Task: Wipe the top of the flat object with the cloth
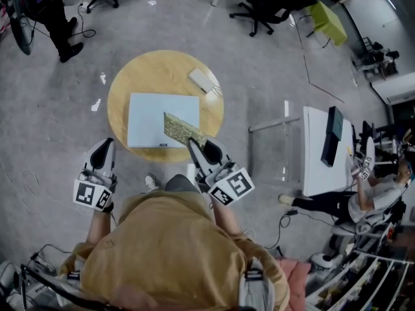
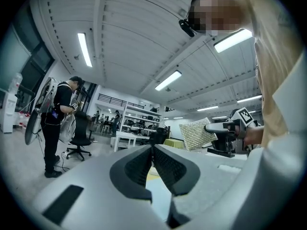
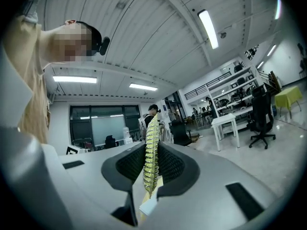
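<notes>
Table edge: the round wooden table (image 1: 123,83) has bare wood on its far and left sides; grey floor lies open all round it.
Flat panel: the pale blue-grey flat panel (image 1: 152,118) lies in the middle of the table, its near edge close to the table's near rim.
Cloth: the yellow-green knitted cloth (image 1: 180,128) hangs over the panel's near right corner; whether it touches cannot be told.
Right gripper: the right gripper (image 1: 193,145) has its jaws clamped on the cloth's edge (image 3: 150,147).
Left gripper: the left gripper (image 1: 104,145) has its jaws pressed together with nothing between them (image 2: 152,150); it is off the table's near left rim.
Nearby: a small white block (image 1: 201,80) sits beyond the panel's far right corner.
Surroundings: a white desk (image 1: 318,167) and a seated person (image 1: 373,196) are well to the right, and a standing person (image 1: 55,15) is at far left.
</notes>
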The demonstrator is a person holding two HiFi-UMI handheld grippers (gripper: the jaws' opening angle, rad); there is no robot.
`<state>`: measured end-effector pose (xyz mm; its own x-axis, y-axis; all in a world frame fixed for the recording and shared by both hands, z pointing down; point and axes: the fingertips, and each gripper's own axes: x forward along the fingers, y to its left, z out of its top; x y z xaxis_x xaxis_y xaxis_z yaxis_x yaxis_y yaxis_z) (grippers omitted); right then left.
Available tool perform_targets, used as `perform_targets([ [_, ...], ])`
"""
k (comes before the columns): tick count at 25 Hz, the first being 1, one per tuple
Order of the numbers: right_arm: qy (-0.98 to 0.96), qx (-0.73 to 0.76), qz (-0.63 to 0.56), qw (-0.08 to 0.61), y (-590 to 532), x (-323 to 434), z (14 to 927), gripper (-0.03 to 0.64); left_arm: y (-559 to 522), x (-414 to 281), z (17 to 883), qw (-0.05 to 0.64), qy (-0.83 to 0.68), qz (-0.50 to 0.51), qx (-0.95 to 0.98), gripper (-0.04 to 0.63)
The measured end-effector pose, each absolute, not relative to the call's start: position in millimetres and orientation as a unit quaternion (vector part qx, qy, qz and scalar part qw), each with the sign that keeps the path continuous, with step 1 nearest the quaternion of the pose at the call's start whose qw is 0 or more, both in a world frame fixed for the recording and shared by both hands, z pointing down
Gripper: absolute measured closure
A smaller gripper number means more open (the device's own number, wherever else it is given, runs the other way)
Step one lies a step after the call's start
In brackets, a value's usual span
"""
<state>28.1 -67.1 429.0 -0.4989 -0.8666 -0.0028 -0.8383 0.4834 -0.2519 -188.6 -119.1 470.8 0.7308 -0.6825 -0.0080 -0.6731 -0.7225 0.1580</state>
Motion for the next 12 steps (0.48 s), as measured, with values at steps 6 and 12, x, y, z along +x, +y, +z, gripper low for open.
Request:
perform_targets([
  [6, 0.867, -0.448, -0.187, 0.112, -86.8, 21.3, 466.6, 0.557, -135.5, -173.7, 470.0, 0.065, -0.383, -0.03, 0.921, 0.58],
  [12, 0.882, -0.384, -0.25, 0.11, -109.9, 2.9, 495.9, 0.557, -140.0, -165.8, 454.8, 0.051, -0.407, -0.027, 0.911, 0.58],
])
